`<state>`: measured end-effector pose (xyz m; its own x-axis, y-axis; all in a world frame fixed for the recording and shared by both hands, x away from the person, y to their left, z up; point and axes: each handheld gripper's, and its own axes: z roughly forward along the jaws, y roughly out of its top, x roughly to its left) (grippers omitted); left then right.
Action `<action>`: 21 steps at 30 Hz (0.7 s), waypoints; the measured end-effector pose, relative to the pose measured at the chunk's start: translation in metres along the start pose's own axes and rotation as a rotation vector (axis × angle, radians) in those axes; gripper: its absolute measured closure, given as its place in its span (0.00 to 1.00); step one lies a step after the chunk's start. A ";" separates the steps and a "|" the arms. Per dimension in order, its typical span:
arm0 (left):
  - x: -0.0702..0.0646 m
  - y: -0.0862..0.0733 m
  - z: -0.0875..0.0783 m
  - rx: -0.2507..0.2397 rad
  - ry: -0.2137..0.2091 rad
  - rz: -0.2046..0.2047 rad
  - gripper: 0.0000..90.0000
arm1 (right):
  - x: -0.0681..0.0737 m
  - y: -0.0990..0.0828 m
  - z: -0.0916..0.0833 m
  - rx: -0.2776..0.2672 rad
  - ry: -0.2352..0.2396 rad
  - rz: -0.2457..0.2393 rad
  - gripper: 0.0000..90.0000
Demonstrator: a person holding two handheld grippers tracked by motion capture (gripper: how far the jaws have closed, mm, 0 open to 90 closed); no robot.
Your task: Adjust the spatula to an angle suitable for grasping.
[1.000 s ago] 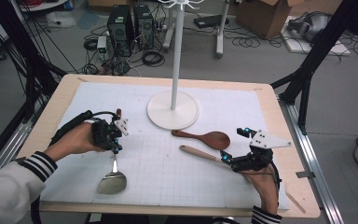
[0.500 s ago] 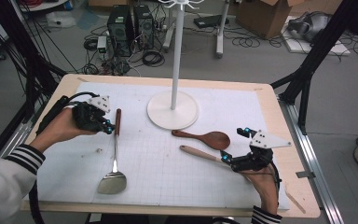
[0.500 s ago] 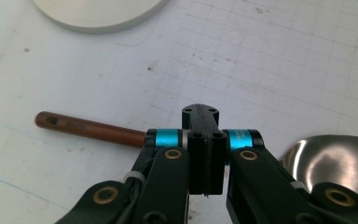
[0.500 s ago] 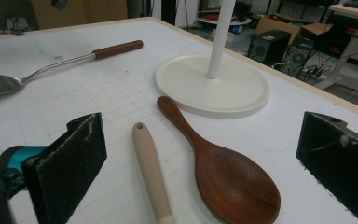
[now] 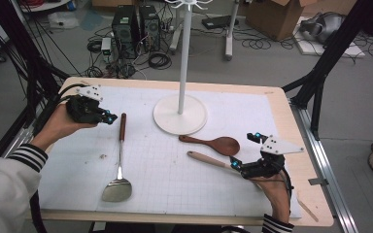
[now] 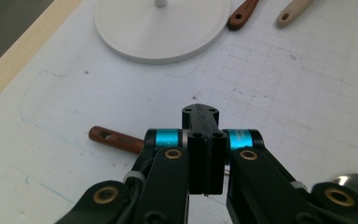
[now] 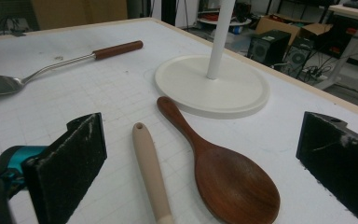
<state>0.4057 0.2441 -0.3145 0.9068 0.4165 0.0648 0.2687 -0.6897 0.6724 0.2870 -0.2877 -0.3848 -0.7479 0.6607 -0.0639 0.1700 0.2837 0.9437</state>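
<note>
Left gripper [image 5: 108, 117], jaws shut and empty, has let go of the metal spatula [image 5: 120, 160] and pulled back left of its handle. Right gripper [image 5: 237, 164] waits wide open by the pale wooden utensil [image 5: 209, 160] and dark wooden spoon [image 5: 213, 143]; likely the next pick.

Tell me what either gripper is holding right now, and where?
Nothing. The left gripper is shut and empty beside the spatula; the right gripper is open around the pale spoon handle.

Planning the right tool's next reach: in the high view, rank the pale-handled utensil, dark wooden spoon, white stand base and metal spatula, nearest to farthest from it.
1. Pale-handled utensil: right at the right tool, just to its left.
2. Dark wooden spoon: slightly beyond the pale handle.
3. White stand base: farther back, mid-table.
4. Metal spatula: across the mat, on the left side.
</note>
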 end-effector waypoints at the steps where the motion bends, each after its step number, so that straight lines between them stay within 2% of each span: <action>1: 0.002 -0.001 0.002 0.007 0.002 -0.007 1.00 | 0.000 0.000 0.000 -0.001 0.000 0.002 0.01; 10: 0.017 -0.009 0.019 0.080 0.030 -0.041 1.00 | 0.000 0.000 0.001 0.000 0.003 0.001 0.01; 18: 0.022 -0.014 0.031 0.194 0.043 -0.054 1.00 | 0.000 0.000 0.002 0.003 0.001 -0.003 0.01; 21: 0.023 -0.016 0.040 0.258 0.048 -0.040 1.00 | 0.000 0.000 0.002 0.002 0.003 -0.008 0.01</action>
<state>0.4356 0.2412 -0.3528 0.8791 0.4697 0.0812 0.3832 -0.7977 0.4656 0.2886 -0.2860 -0.3857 -0.7511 0.6563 -0.0710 0.1646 0.2903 0.9427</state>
